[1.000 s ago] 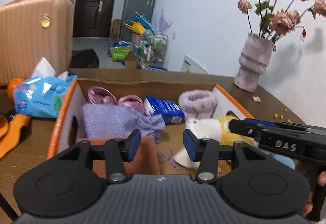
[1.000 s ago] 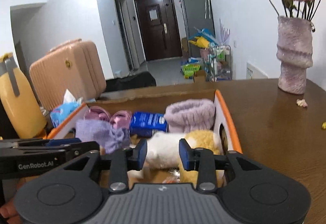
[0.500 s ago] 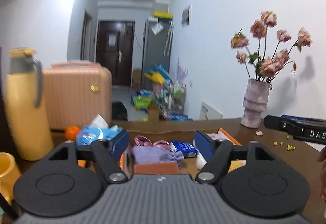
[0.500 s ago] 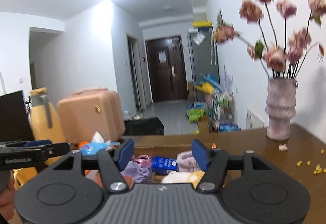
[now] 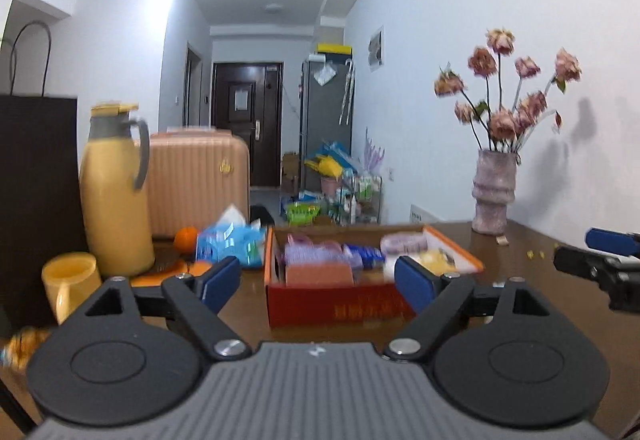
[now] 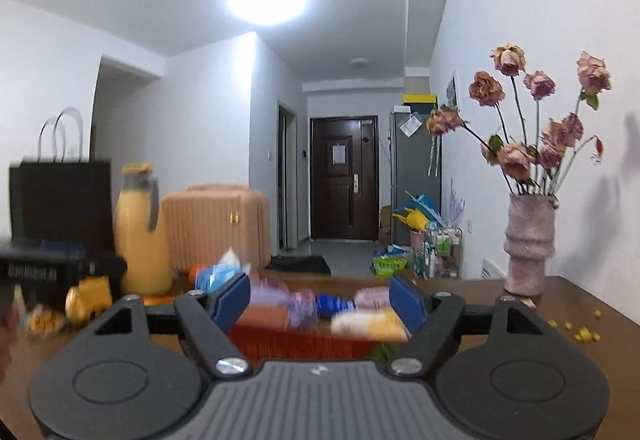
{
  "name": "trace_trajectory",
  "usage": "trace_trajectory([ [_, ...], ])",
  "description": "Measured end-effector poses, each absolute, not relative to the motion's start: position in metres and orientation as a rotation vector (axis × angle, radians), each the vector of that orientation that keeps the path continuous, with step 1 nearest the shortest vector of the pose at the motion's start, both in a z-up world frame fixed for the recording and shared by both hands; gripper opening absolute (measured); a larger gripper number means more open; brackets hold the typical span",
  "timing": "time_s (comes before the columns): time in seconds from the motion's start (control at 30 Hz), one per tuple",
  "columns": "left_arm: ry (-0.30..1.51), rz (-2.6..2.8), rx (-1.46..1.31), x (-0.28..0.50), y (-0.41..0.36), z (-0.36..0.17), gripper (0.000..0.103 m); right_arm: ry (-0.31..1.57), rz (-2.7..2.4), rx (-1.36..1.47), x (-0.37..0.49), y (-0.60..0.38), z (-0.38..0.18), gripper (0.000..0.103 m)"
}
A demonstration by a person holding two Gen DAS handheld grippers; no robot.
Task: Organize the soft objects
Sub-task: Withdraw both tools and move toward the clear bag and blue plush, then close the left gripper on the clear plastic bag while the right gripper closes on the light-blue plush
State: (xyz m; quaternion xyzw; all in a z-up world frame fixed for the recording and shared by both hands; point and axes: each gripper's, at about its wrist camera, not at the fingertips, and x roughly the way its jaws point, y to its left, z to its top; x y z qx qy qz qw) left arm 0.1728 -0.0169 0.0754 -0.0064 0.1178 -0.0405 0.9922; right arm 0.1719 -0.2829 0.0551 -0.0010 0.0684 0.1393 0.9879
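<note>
Cardboard box (image 5: 336,306) with red front wall and orange rim, set on brown wooden table (image 5: 532,304), packed with soft things: lilac knitted cloth (image 5: 316,254), rust-brown folded piece (image 5: 320,274) just in front of that cloth, blue tissue pack (image 5: 368,252) to the right of it, fluffy pale-purple headband (image 5: 400,240) at the box's back right corner, yellow-and-white plush toy (image 5: 434,260) along its right wall. Left gripper (image 5: 318,282) spread wide, blue pads (image 5: 218,282) empty, held short of the box front, touching nothing. Right gripper (image 6: 320,304) likewise parted wide and empty, facing the same box, contents there blurred. Right gripper's black body seen right of the box in the left wrist view, well apart from it. Left of the box: blue tissue bag (image 5: 230,244) just beside its left wall, orange fruit (image 5: 186,238) beyond that, yellow thermos jug (image 5: 114,196), yellow cup (image 5: 70,280), peach suitcase (image 5: 196,180), black paper bag (image 5: 36,180). Right of the box: pinkish vase (image 5: 492,198) with dried roses (image 5: 504,92), small yellow crumbs (image 6: 584,334) scattered nearby.
</note>
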Motion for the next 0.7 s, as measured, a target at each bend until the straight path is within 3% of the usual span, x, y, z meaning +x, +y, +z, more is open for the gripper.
trace_trajectory([
  [0.3, 0.399, -0.146, 0.027, 0.157, -0.056, 0.022, 0.089, 0.29, 0.241, 0.064, 0.134, -0.319, 0.006, 0.08],
  [0.7, 0.458, -0.263, 0.092, 0.221, -0.123, 0.012, 0.089, 0.363, 0.119, 0.162, 0.193, -0.379, -0.011, 0.076],
])
